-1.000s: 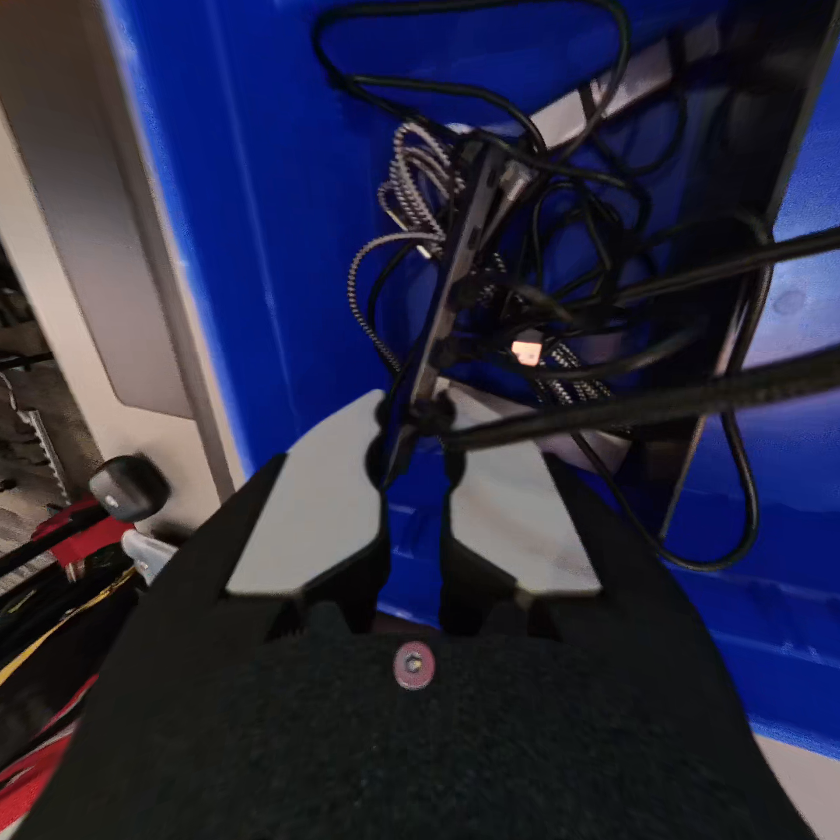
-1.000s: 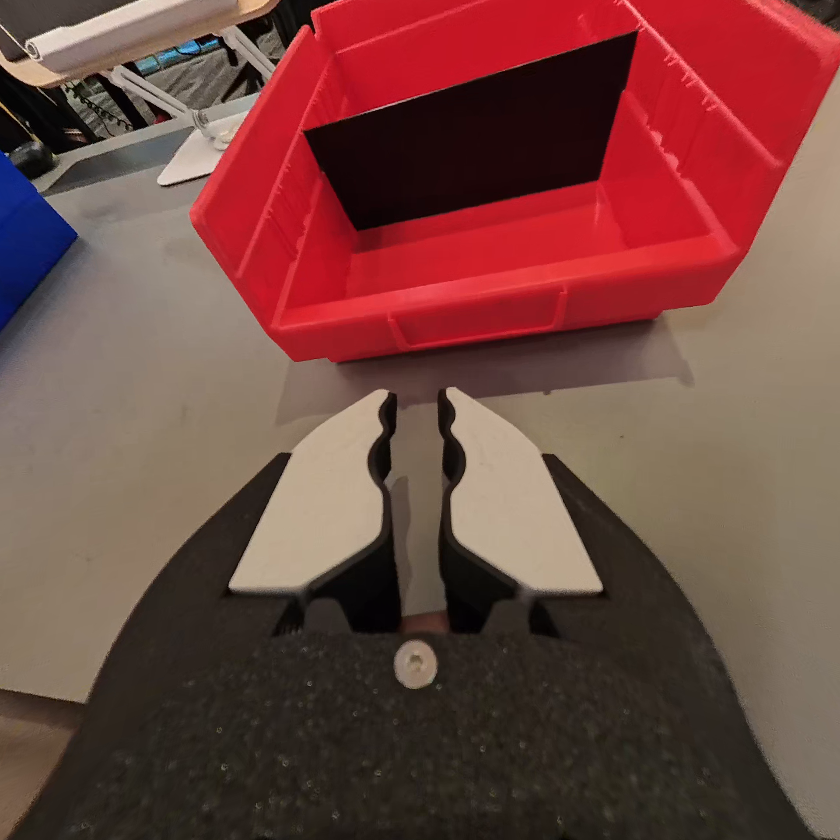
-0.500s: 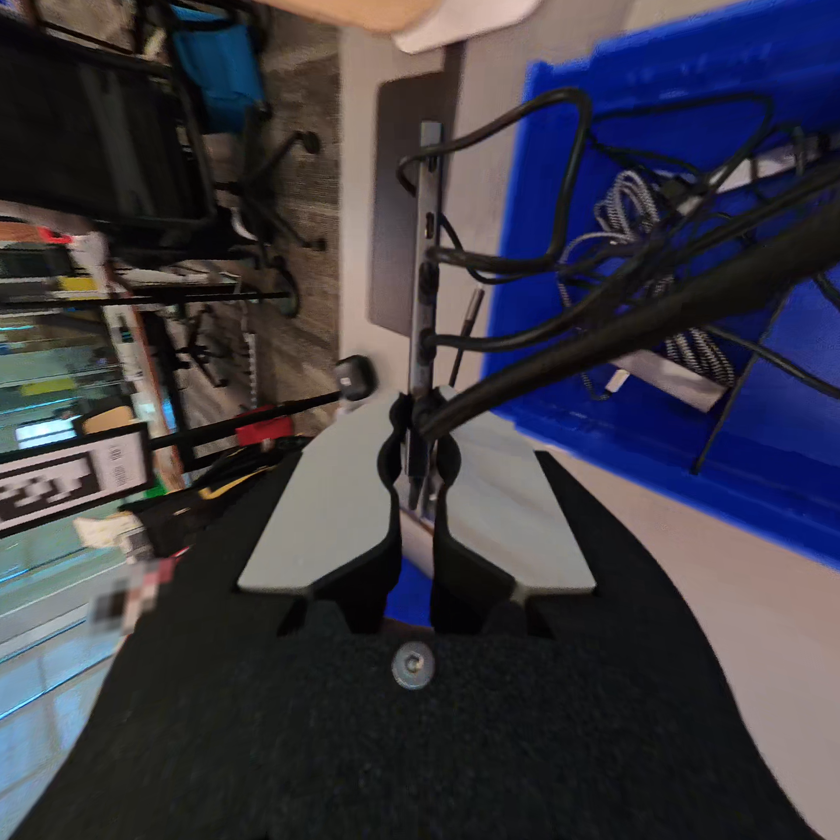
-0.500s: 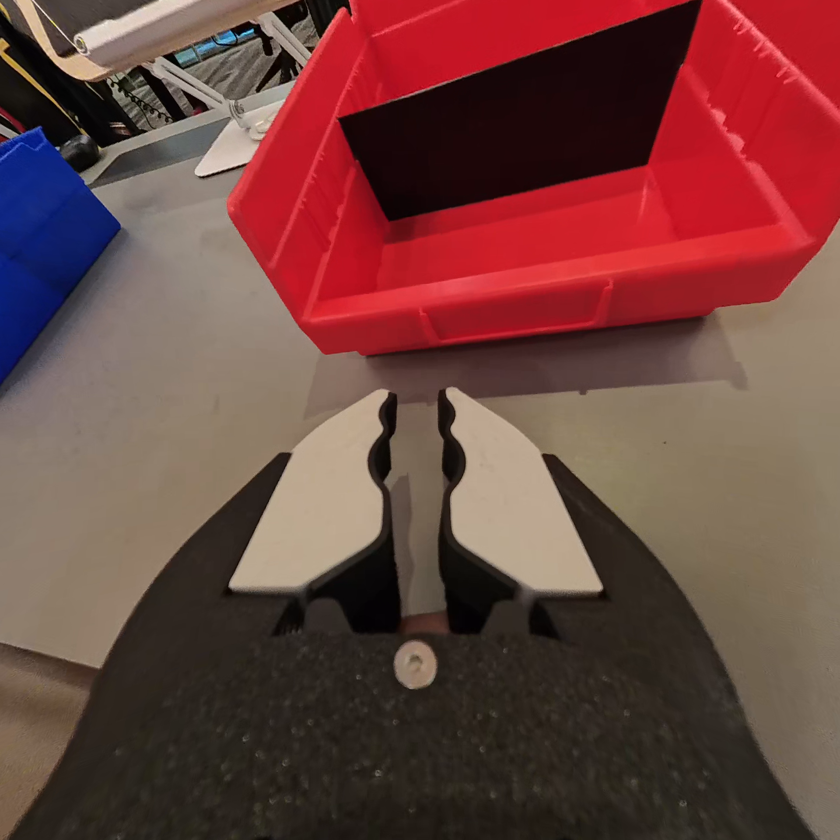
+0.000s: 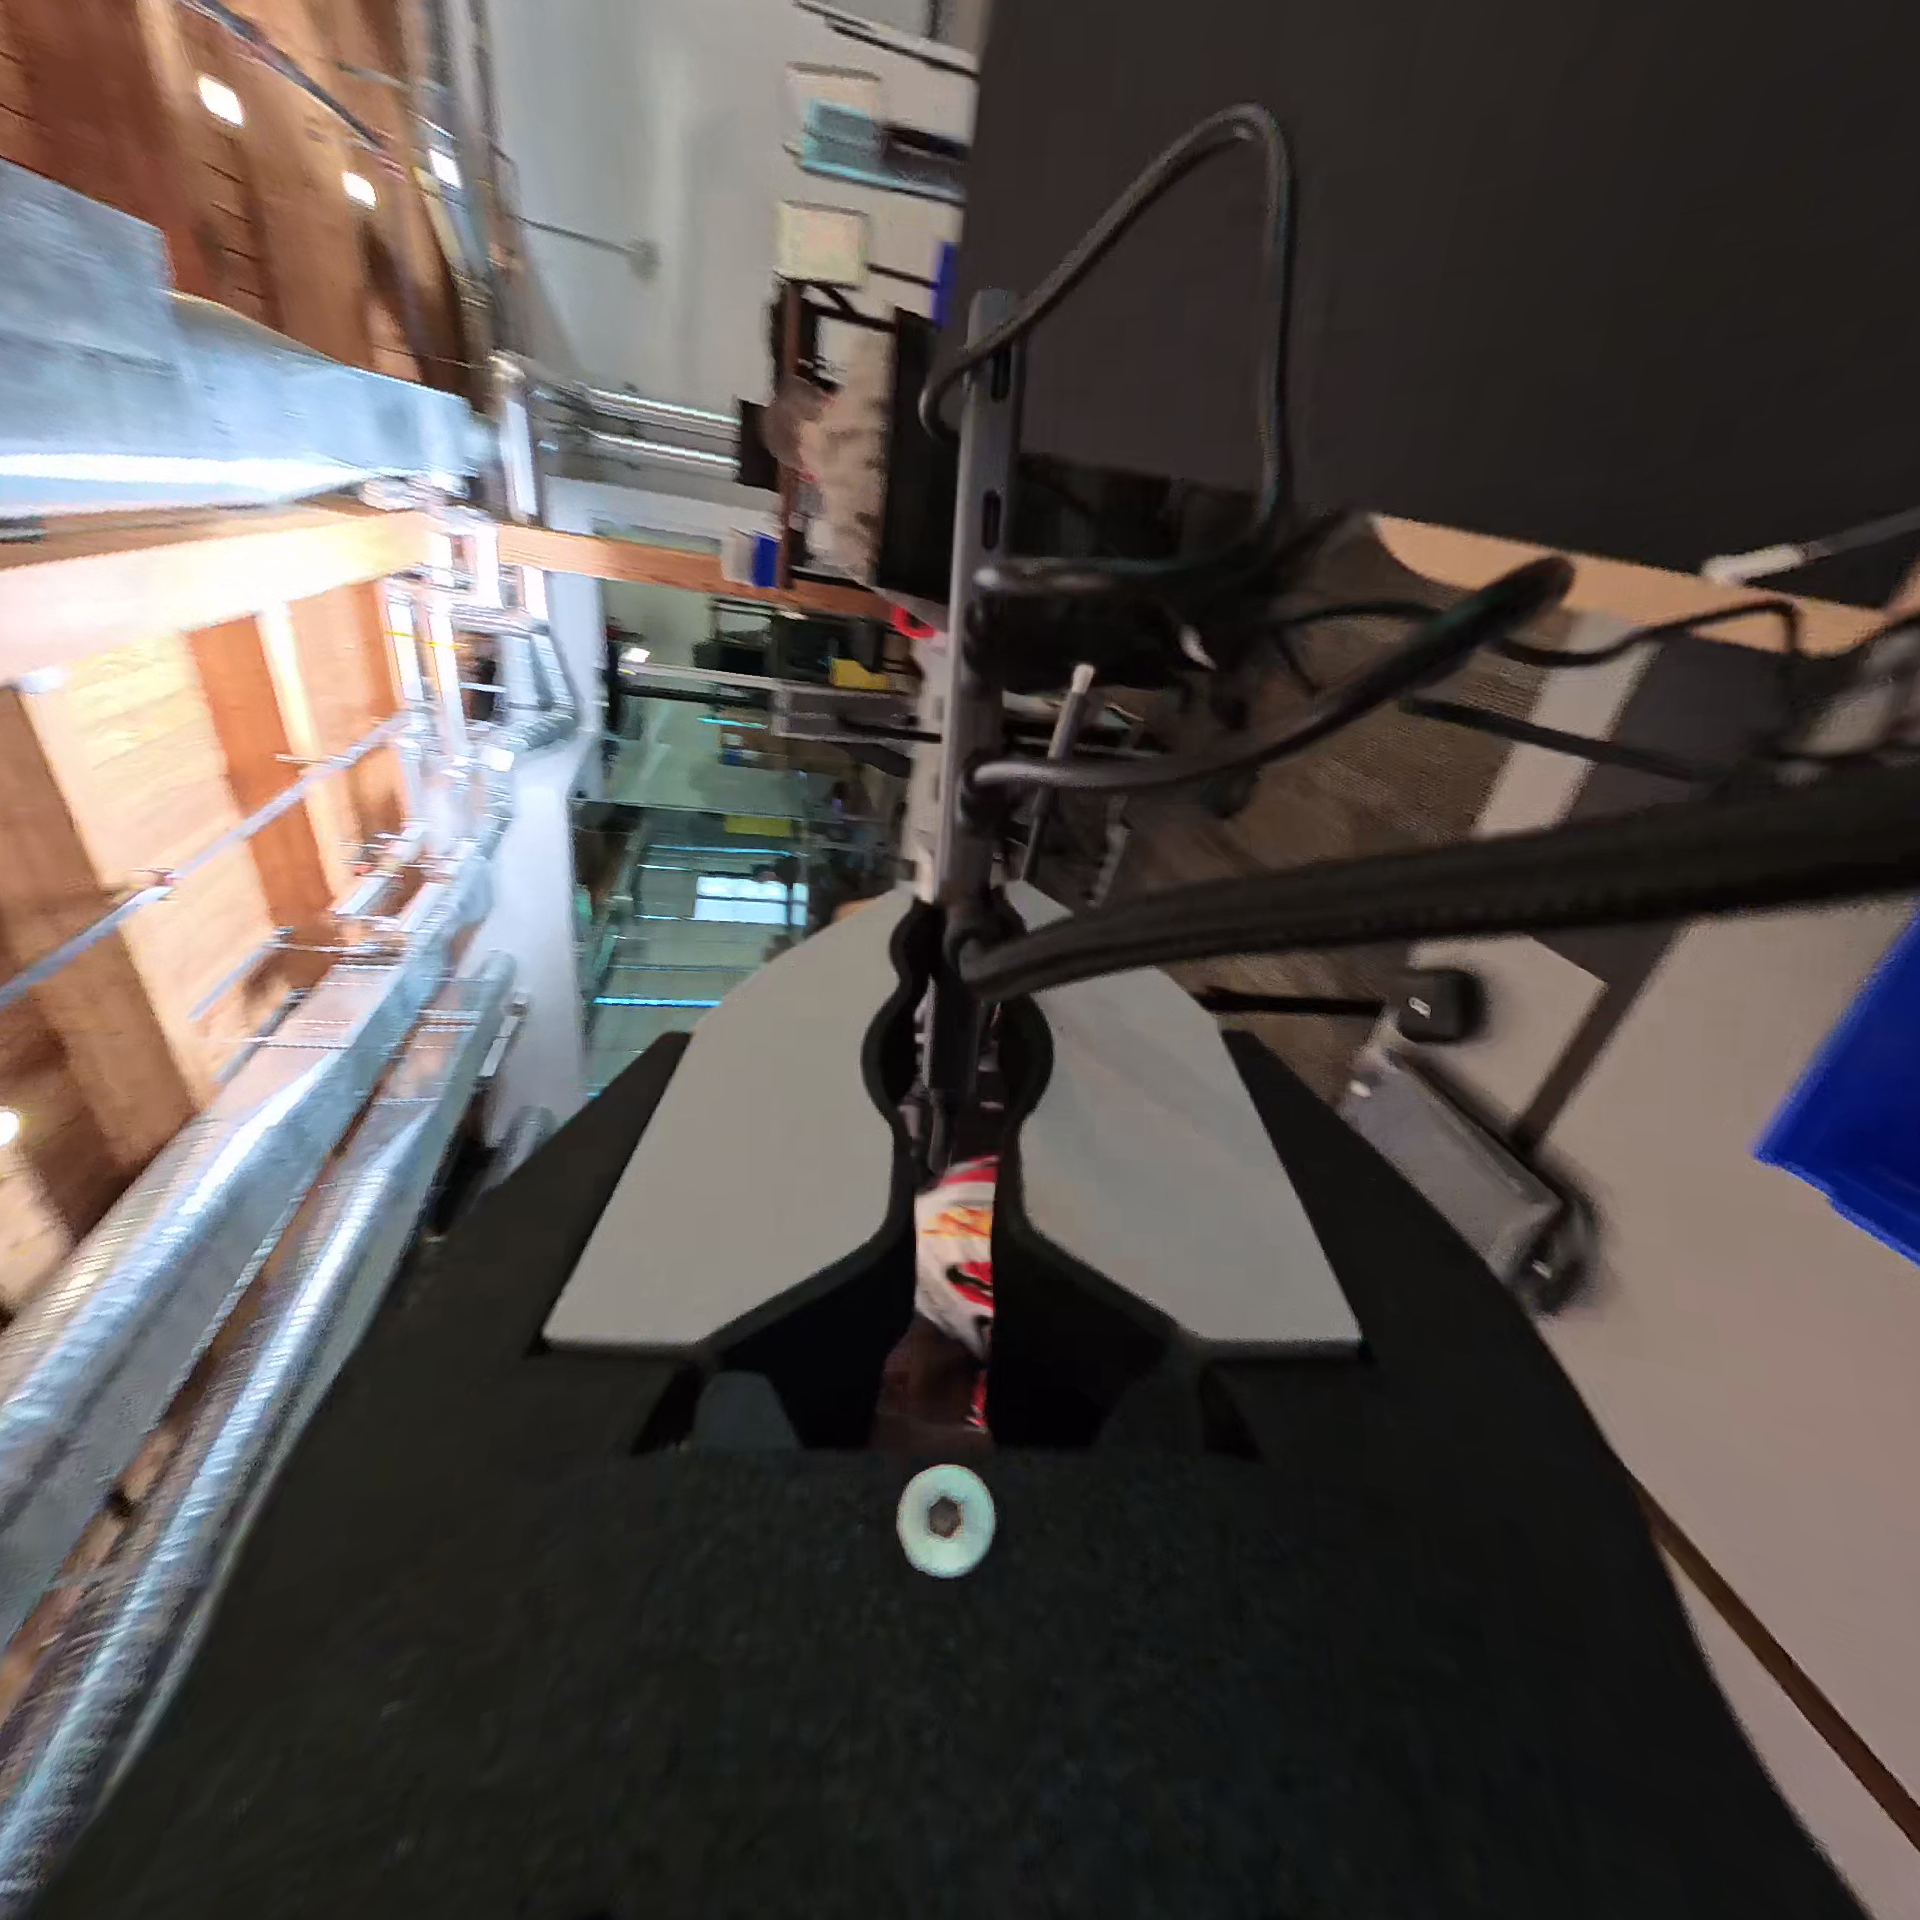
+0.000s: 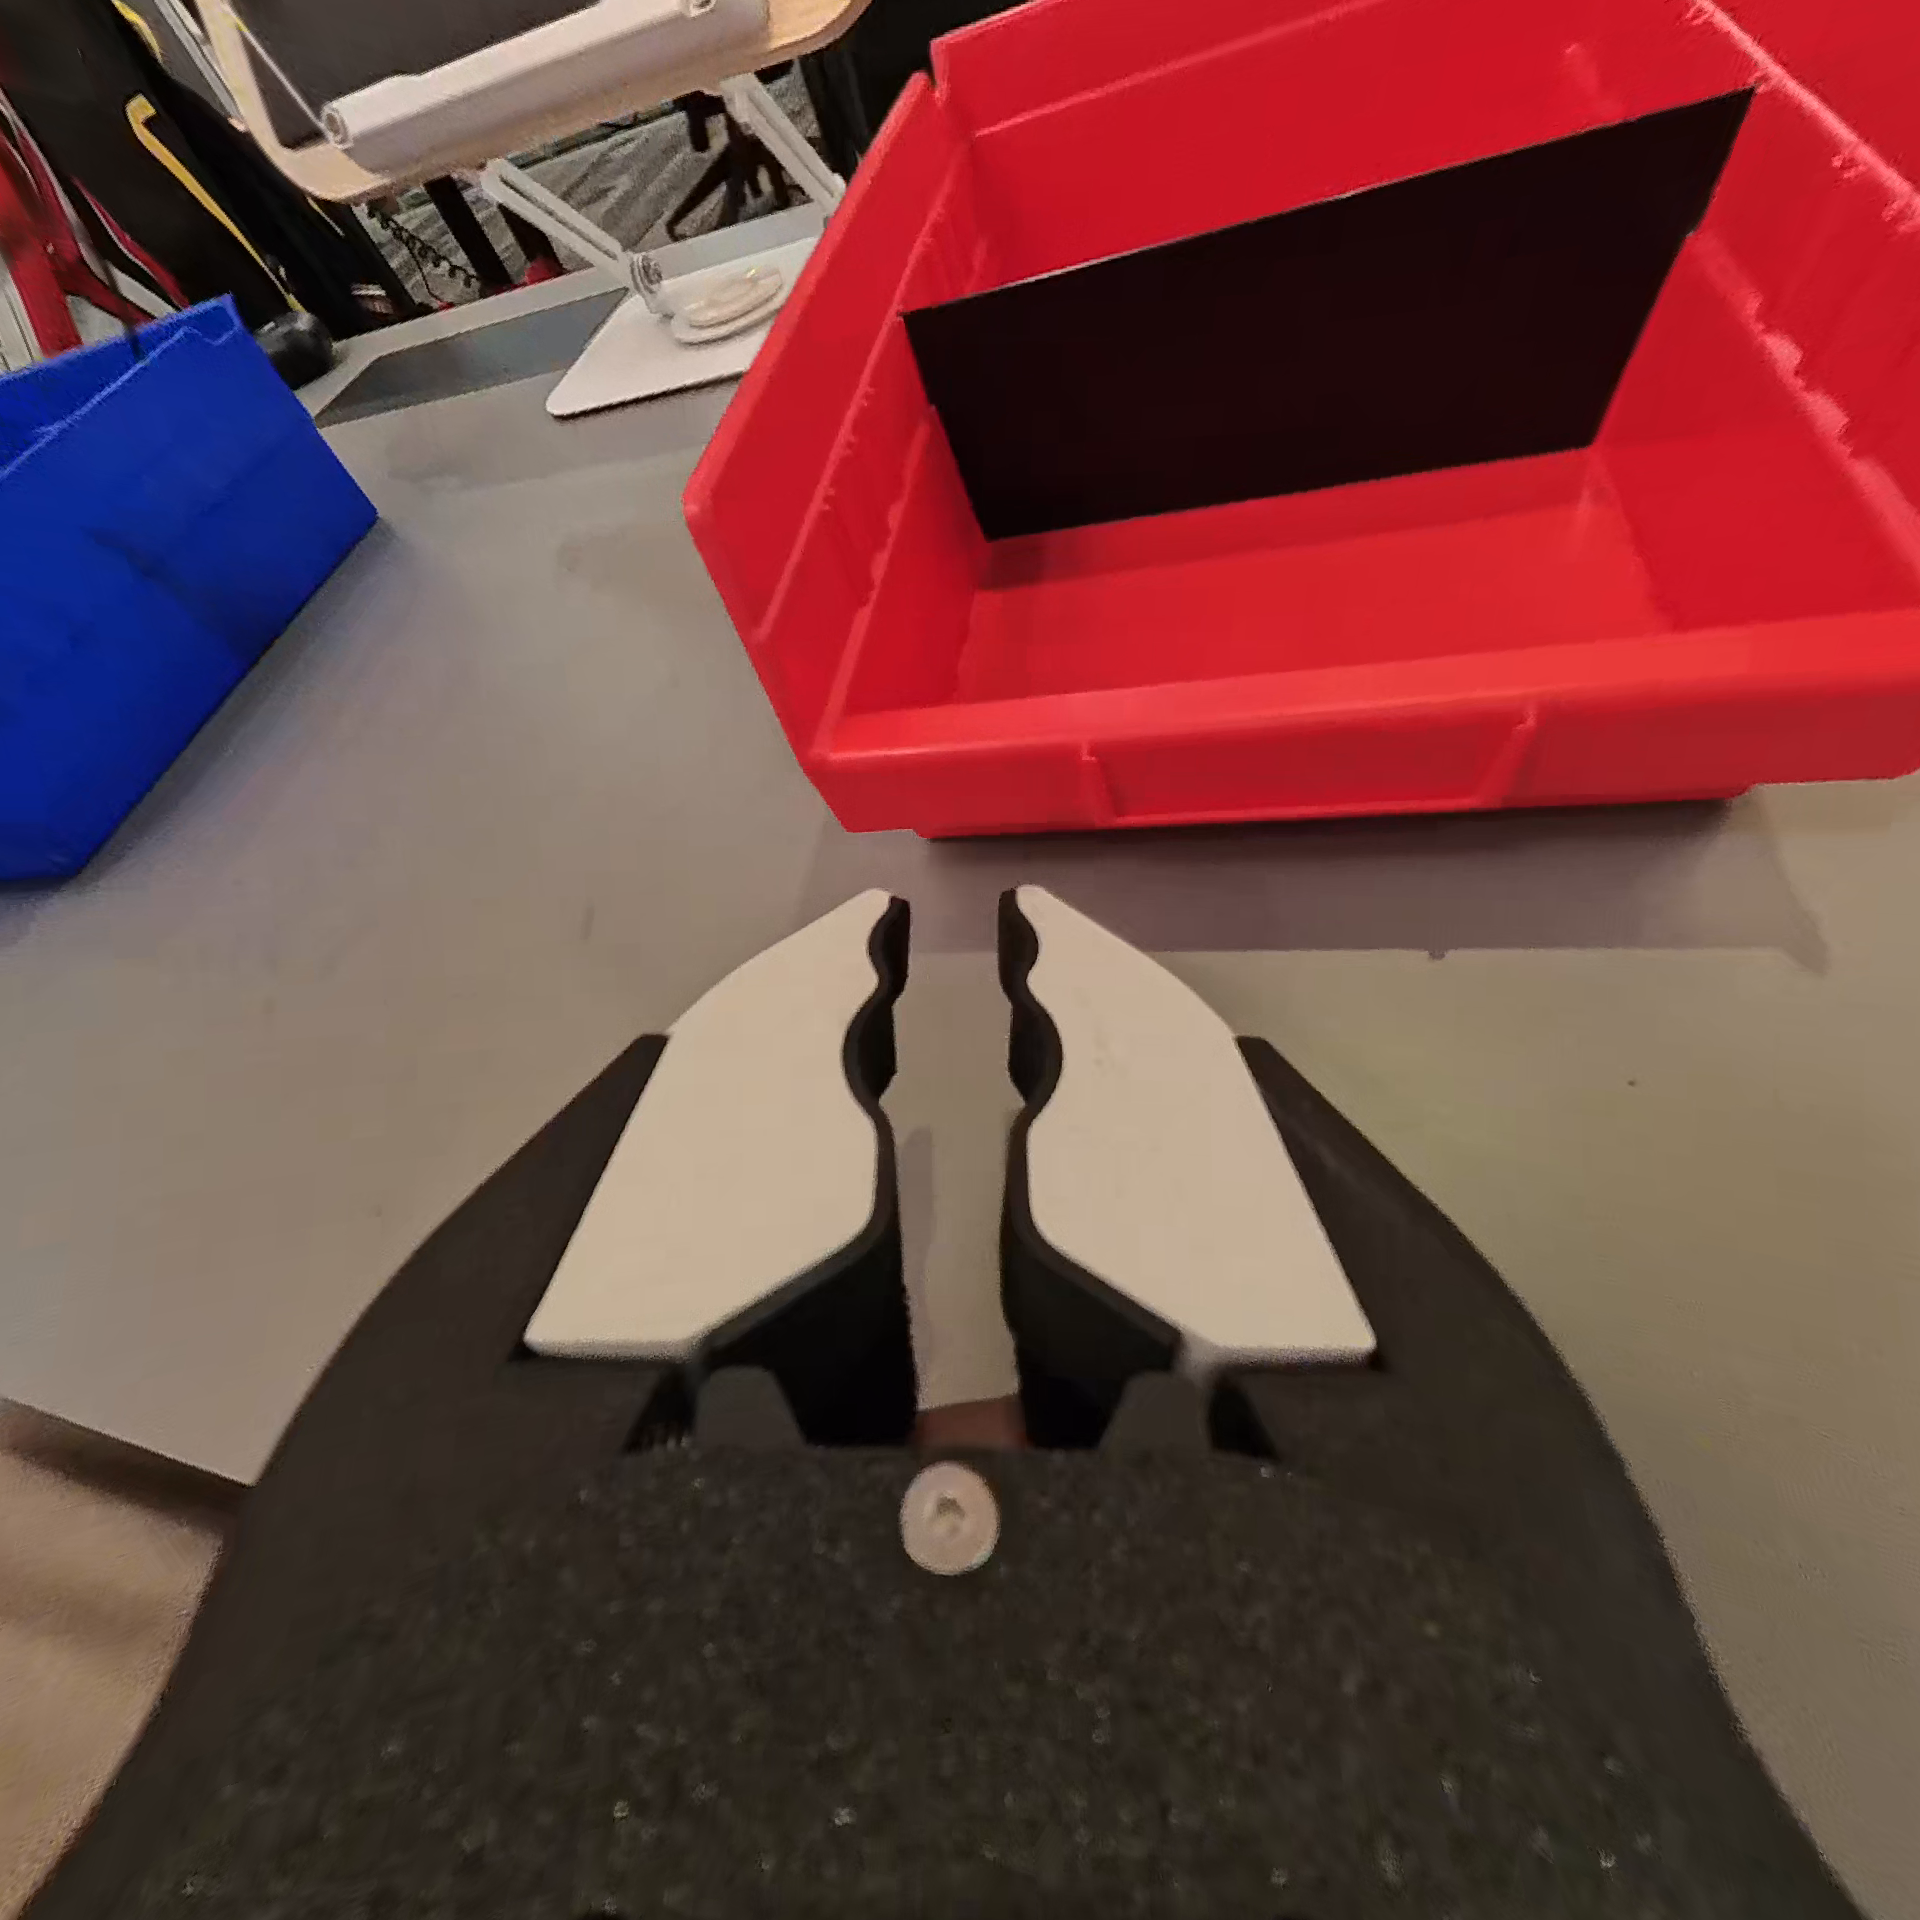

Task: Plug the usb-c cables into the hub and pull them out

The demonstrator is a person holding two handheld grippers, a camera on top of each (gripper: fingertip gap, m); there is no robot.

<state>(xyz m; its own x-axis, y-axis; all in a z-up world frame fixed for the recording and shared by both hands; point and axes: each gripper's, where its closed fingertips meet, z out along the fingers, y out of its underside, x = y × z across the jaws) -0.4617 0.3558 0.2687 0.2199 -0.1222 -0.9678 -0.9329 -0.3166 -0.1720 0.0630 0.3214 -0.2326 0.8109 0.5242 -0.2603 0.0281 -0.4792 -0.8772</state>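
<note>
**Hub held edge-on in the left gripper, right gripper idle by the red bin**

While the left gripper (image 5: pixel 954 940) is clamped on the near end of the slim grey metal hub (image 5: pixel 975 623), the hub stands edge-on, running from the fingertips toward 12 o'clock. Several thin, smooth black cables (image 5: pixel 1262 312) loop from ports along its edge toward 2 o'clock, and a thick braided black cable (image 5: pixel 1455 894) leaves beside the fingertips toward 3 o'clock. A corner of a blue plastic bin (image 5: pixel 1860 1091) shows at 3 o'clock in this blurred, tilted view.

The right gripper (image 6: pixel 953 909) hovers over the matte grey worktop (image 6: pixel 468 935), its pale, wavy-edged fingers narrowly parted with nothing between them. A glossy red plastic bin (image 6: pixel 1299 769) with a flat black divider (image 6: pixel 1299 343) sits at 1 o'clock, and the blue bin (image 6: pixel 156 582) at 10 o'clock.
</note>
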